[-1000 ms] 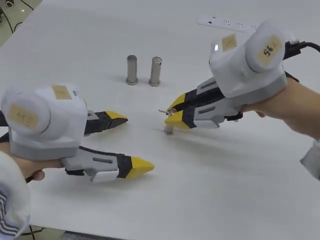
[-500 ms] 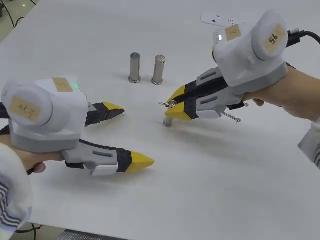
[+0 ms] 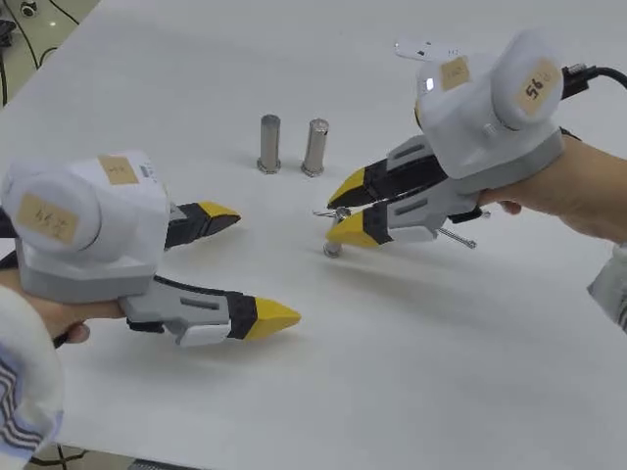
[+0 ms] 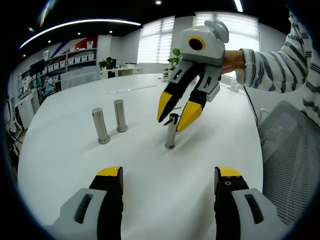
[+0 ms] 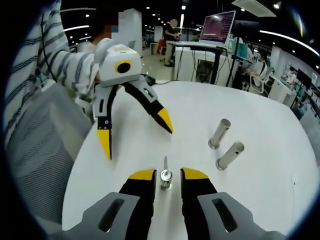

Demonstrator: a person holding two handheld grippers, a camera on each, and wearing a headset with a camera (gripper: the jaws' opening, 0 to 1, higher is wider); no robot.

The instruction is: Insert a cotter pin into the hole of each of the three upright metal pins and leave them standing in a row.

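Two bare upright metal pins [image 3: 269, 144] [image 3: 315, 147] stand side by side at the back of the white table; the left gripper view shows them as pins [image 4: 100, 125] [image 4: 120, 115]. A third upright pin [image 3: 334, 235] stands nearer, with a thin cotter pin [image 3: 322, 212] poking sideways from its top. My right gripper [image 3: 345, 210] is open, and its jaws straddle that pin's top [image 5: 166, 176] without clearly touching it. My left gripper [image 3: 247, 264] hovers wide open at the near left, with nothing between its fingers.
A loose thin metal pin [image 3: 456, 235] lies on the table just behind the right gripper. A white power strip [image 3: 426, 49] sits at the far edge. People and desks stand in the room beyond the table.
The right gripper's jaws have spread apart around the third pin's top. The left gripper has hardly moved; the camera shifted slightly.
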